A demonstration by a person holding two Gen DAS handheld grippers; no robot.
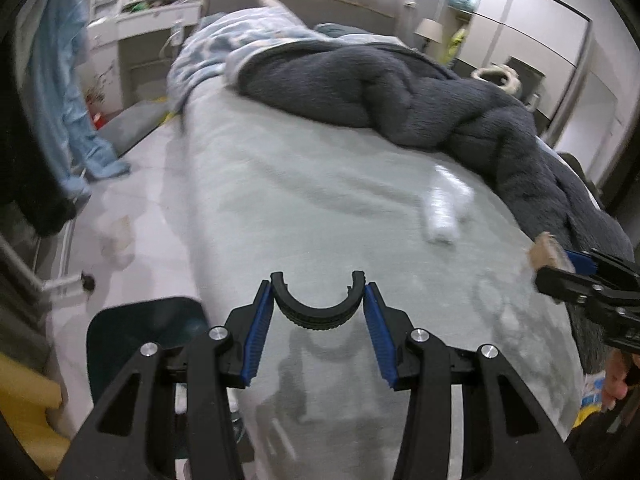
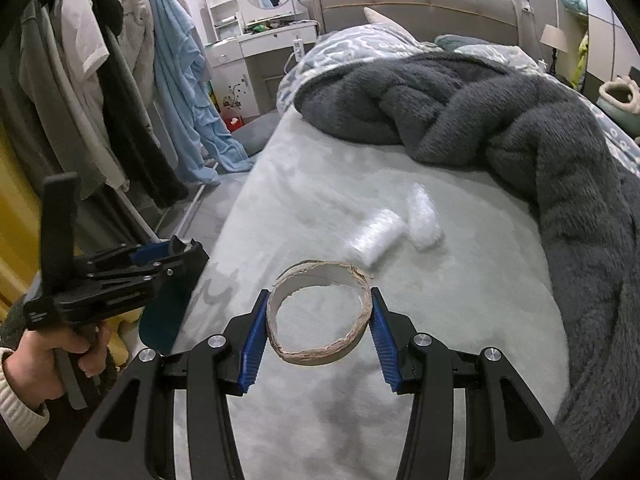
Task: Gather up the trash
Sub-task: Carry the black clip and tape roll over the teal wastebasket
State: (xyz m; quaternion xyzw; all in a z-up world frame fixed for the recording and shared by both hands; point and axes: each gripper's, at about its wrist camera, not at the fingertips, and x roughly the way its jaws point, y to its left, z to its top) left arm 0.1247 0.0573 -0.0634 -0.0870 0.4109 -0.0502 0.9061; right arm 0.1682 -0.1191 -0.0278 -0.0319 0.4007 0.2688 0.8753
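My left gripper [image 1: 318,300] is shut on a black half-ring plastic piece [image 1: 318,310] and holds it above the bed's near end. My right gripper [image 2: 319,312] is shut on a brown cardboard tape core [image 2: 319,312], also above the bed; it shows at the right edge of the left wrist view [image 1: 568,268] with the core [image 1: 546,250]. Two crumpled white plastic wraps [image 2: 374,236] [image 2: 422,216] lie on the pale sheet ahead of both grippers, also in the left wrist view [image 1: 444,208]. A dark teal bin [image 1: 144,332] stands on the floor left of the bed, also in the right wrist view [image 2: 166,312].
A dark grey fluffy blanket [image 2: 500,120] is heaped across the far and right side of the bed [image 2: 320,176]. A clothes rack with hanging garments [image 2: 100,80] stands left of the bed. A white dresser [image 2: 256,60] is at the back. A yellow object [image 1: 28,404] sits at the lower left.
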